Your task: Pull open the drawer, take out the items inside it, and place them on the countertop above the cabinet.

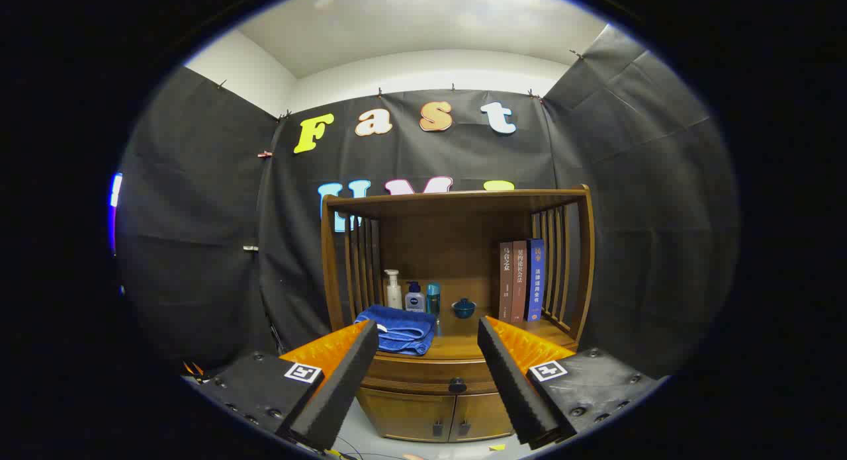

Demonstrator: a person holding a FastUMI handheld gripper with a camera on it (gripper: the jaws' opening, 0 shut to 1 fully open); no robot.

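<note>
Three books (521, 281), bottles (411, 294) and a towel (399, 329) crowd the countertop (463, 346) beyond released tongs (428, 327).

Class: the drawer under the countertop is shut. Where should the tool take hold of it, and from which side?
Grip the round knob at the middle of the drawer front; it is the one part that juts out. Come straight at it from the front, the open tool set to either side of it, then pull back.
</note>
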